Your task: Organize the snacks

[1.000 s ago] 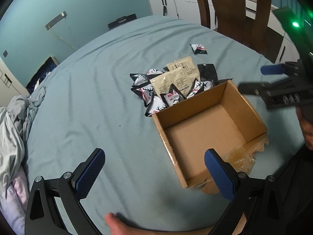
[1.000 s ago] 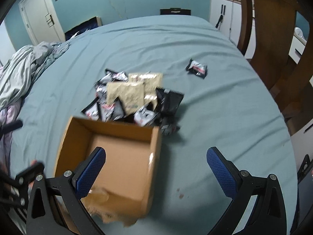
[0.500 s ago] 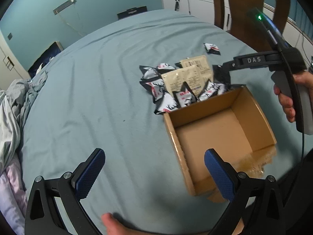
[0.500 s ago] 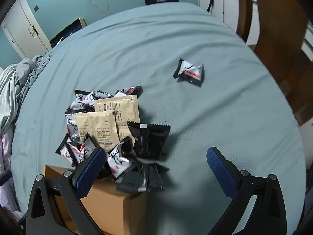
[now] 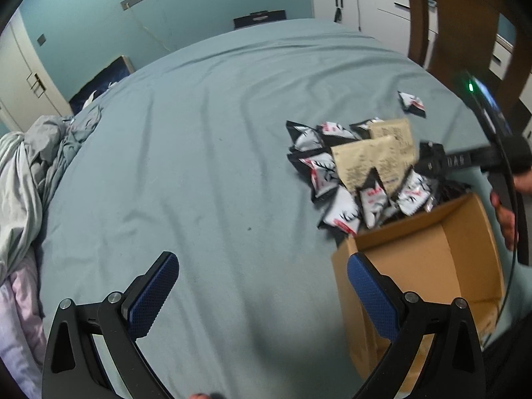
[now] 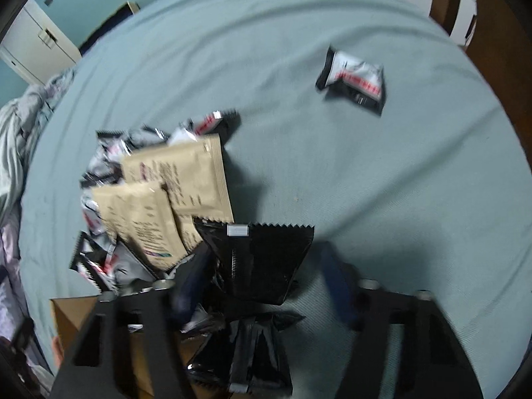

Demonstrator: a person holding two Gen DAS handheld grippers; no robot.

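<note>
A pile of snack packets [image 5: 359, 169] lies on the blue-grey cloth, black-and-white ones with two tan pouches [image 6: 166, 196] on top. An open, empty cardboard box [image 5: 432, 266] stands just in front of the pile. One black-and-white packet [image 6: 354, 79] lies apart, further back to the right. My left gripper [image 5: 262, 296] is open and empty, low over the cloth left of the box. My right gripper [image 6: 262, 282] is open, its fingers either side of a black packet [image 6: 262, 262] at the pile's near edge; it looks blurred.
Crumpled grey and pink bedding [image 5: 30, 173] lies at the left edge. A wooden chair [image 5: 465, 26] stands beyond the far right edge, with white cabinets [image 5: 359, 3] behind. The box corner [image 6: 76, 319] shows under my right gripper.
My right gripper has moved forward and down over the pile and now straddles the black packet. My left gripper has drifted left, so the box sits further right in its view.
</note>
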